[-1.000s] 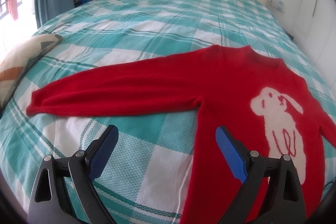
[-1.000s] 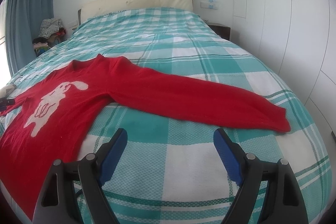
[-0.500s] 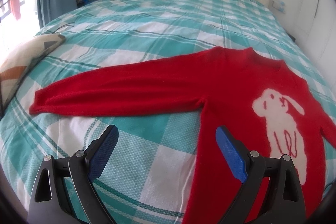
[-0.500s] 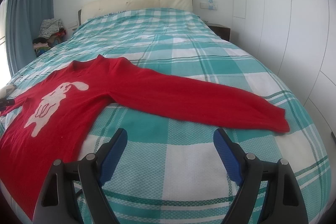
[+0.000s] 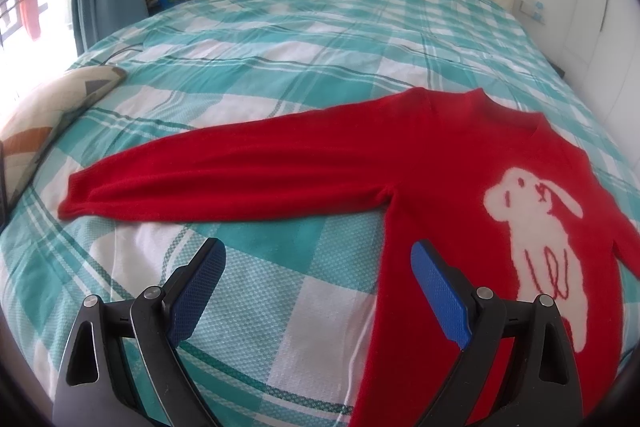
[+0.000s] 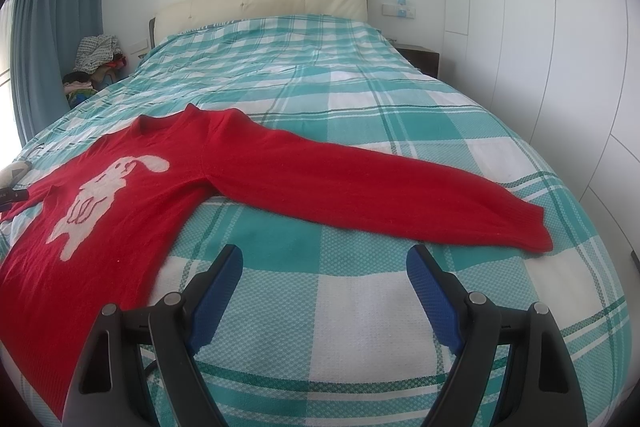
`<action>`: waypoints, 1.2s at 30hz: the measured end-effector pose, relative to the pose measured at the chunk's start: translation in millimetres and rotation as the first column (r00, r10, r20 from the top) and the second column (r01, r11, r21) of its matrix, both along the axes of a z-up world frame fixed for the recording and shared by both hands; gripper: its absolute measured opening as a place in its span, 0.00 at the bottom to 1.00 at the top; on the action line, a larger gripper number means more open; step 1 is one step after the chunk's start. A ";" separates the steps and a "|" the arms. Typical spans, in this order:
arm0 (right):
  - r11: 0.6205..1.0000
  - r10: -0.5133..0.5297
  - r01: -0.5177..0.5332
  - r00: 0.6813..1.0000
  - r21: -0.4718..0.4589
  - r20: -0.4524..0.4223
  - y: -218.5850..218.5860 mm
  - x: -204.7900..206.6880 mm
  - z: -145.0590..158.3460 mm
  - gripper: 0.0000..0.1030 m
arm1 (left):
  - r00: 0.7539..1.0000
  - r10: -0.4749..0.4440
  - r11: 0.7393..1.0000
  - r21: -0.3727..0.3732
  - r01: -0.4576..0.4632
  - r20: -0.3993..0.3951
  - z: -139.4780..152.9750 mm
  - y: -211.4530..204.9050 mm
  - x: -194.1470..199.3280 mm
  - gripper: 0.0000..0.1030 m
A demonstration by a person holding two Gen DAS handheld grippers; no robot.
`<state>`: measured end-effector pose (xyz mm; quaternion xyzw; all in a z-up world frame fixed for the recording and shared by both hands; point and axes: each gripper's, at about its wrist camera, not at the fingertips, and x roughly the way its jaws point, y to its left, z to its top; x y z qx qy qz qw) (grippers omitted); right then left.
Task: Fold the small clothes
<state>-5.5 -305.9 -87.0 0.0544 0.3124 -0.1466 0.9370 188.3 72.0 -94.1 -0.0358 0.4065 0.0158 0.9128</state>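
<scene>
While the red sweater point(image 5: 432, 163) lies flat across the bed point(image 5: 320, 27), both grippers point(image 5: 316, 283) point(image 6: 324, 287) hover apart, empty. Soft, limp knit; likely grab sleeve cuffs.

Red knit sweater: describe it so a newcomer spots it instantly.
On the teal-and-white plaid bed, the red knit sweater lies flat, both long sleeves spread outward. It carries a white rabbit design on its chest, and it is the only garment on the bed.
</scene>
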 end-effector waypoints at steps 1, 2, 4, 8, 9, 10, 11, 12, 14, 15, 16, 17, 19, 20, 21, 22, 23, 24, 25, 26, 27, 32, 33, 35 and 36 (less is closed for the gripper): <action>1.000 0.000 0.000 1.000 0.000 0.000 -0.1 0.0 0.0 0.81 | 1.000 -0.001 1.000 0.000 0.001 0.000 0.1 0.1 -0.1 0.92; 1.000 0.000 0.000 1.000 0.000 0.000 0.2 0.0 0.1 0.81 | 1.000 0.000 1.000 0.000 0.000 0.001 0.2 0.2 -0.1 0.92; 1.000 0.000 0.000 1.000 0.000 0.000 0.2 -0.1 0.2 0.81 | 1.000 0.003 1.000 0.000 -0.003 0.004 0.2 1.1 -0.2 0.92; 1.000 0.000 0.000 1.000 0.001 0.000 0.1 -0.1 0.1 0.81 | 1.000 0.003 1.000 0.000 -0.003 0.002 0.3 1.7 -0.2 0.92; 1.000 0.000 0.000 1.000 0.000 0.000 0.2 -0.1 0.1 0.81 | 1.000 0.003 1.000 -0.001 -0.003 0.002 0.3 2.0 -0.3 0.92; 1.000 0.000 0.000 1.000 0.000 0.001 0.1 -0.2 0.1 0.81 | 1.000 0.003 1.000 0.000 -0.003 0.004 0.4 1.6 -0.4 0.92; 1.000 0.000 0.000 1.000 0.001 0.001 0.0 -0.2 0.1 0.81 | 1.000 0.003 1.000 0.000 -0.003 0.004 0.4 1.5 -0.3 0.92; 1.000 0.000 0.000 1.000 0.001 0.000 0.1 -0.2 0.0 0.81 | 1.000 0.003 1.000 0.001 -0.003 0.005 0.3 1.8 -0.3 0.92; 1.000 0.000 0.000 1.000 0.001 0.000 0.0 -0.2 0.1 0.81 | 1.000 0.008 1.000 0.000 -0.008 0.007 0.8 3.9 0.2 0.92; 1.000 0.000 0.000 1.000 0.001 0.001 0.0 -0.2 0.0 0.81 | 1.000 0.008 1.000 0.000 -0.008 0.007 0.7 4.7 0.3 0.92; 1.000 0.000 0.000 1.000 0.001 0.001 0.8 -0.1 0.3 0.81 | 1.000 0.010 1.000 0.000 -0.010 0.006 0.8 5.0 0.5 0.92; 1.000 0.000 0.000 1.000 0.001 0.001 0.8 -0.1 0.4 0.81 | 1.000 0.010 1.000 0.001 -0.010 0.006 0.9 4.3 0.3 0.92; 1.000 0.000 0.000 1.000 0.001 0.001 0.6 -0.1 0.3 0.81 | 1.000 0.009 1.000 0.000 -0.009 0.007 0.9 4.9 0.3 0.92; 1.000 0.000 0.000 1.000 0.001 0.001 0.7 -0.1 0.3 0.81 | 1.000 0.009 1.000 0.001 -0.009 0.006 0.8 4.2 0.2 0.92; 1.000 0.000 0.000 1.000 0.001 0.001 0.6 -0.2 0.3 0.81 | 1.000 0.009 1.000 0.001 -0.009 0.007 0.9 4.5 0.2 0.92; 1.000 0.000 0.000 1.000 0.001 0.000 0.7 -0.1 0.4 0.81 | 1.000 0.010 1.000 0.001 -0.010 0.008 0.9 4.1 0.1 0.92; 1.000 0.000 0.000 1.000 0.001 0.001 0.6 -0.2 0.4 0.81 | 1.000 0.010 1.000 0.002 -0.010 0.008 1.0 5.0 0.2 0.92; 1.000 0.000 0.000 1.000 0.001 0.001 0.6 -0.2 0.3 0.81 | 1.000 0.010 1.000 0.001 -0.010 0.007 0.9 4.4 0.2 0.92; 1.000 0.000 0.000 1.000 0.001 0.001 0.7 -0.2 0.4 0.81 | 1.000 0.010 1.000 0.001 -0.010 0.007 0.8 4.8 0.2 0.92; 1.000 0.000 0.000 1.000 0.001 0.001 0.7 -0.2 0.3 0.81 | 1.000 0.011 1.000 0.001 -0.011 0.007 0.9 4.1 0.1 0.92; 1.000 0.000 0.000 1.000 0.001 0.001 0.6 -0.3 0.2 0.81 | 1.000 0.011 1.000 0.001 -0.011 0.007 0.9 4.4 0.1 0.92; 1.000 0.001 -0.001 1.000 0.001 0.001 0.7 -0.3 0.3 0.81 | 1.000 0.009 1.000 0.002 -0.009 0.007 0.9 4.1 0.1 0.92; 1.000 0.000 0.000 1.000 0.001 0.001 0.6 -0.3 0.2 0.81 | 1.000 0.009 1.000 0.002 -0.009 0.007 0.9 4.4 0.1 0.92; 1.000 0.000 0.000 1.000 0.002 0.001 0.6 -0.4 0.2 0.81 | 1.000 0.010 1.000 0.002 -0.010 0.007 0.9 4.0 0.0 0.92; 1.000 0.000 0.000 1.000 0.002 0.001 0.7 -0.4 0.2 0.81 | 1.000 0.010 1.000 0.002 -0.010 0.008 0.9 4.3 0.1 0.92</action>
